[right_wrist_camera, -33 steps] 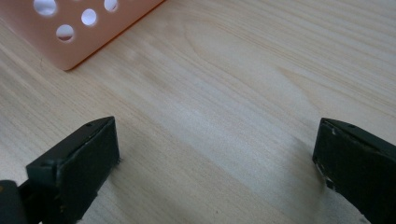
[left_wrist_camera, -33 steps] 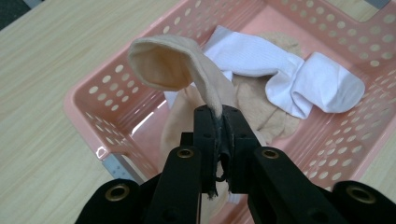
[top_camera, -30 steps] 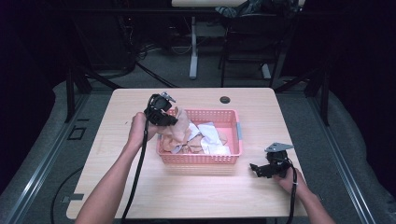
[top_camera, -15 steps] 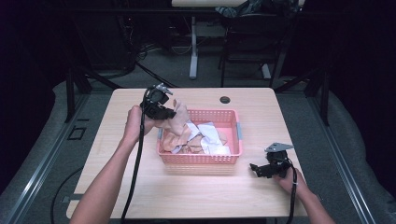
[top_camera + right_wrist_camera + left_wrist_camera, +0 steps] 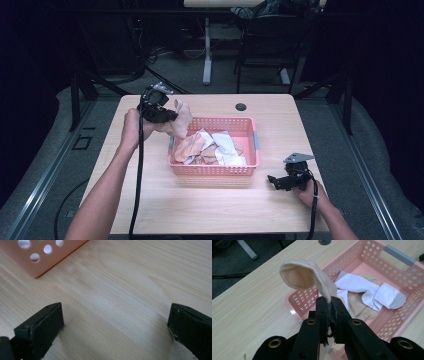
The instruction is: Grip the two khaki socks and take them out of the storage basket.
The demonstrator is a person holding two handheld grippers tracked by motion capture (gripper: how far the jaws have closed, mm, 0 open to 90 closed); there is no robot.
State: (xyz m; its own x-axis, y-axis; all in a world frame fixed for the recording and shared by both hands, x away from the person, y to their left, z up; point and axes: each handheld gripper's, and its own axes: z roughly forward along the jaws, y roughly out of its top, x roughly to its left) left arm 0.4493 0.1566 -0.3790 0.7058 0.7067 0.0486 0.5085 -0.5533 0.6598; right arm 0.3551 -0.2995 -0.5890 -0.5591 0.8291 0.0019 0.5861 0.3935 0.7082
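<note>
Beige sock [image 5: 308, 277] hangs pinched between the pressed-together jaws of the left tool [image 5: 170, 116], now lifted higher and carried farther left than a second ago, over the far-left corner of the pink basket [image 5: 252, 140]. White and beige socks stay heaped inside the basket. Right tool [image 5: 274, 181] rests unmoved on the bench [image 5: 210, 210] near the basket's right corner, jaws spread.

My table [image 5: 150, 200] carries a pink basket [image 5: 215, 170] mid-table; my right gripper [image 5: 276, 181] rests near its right edge.
</note>
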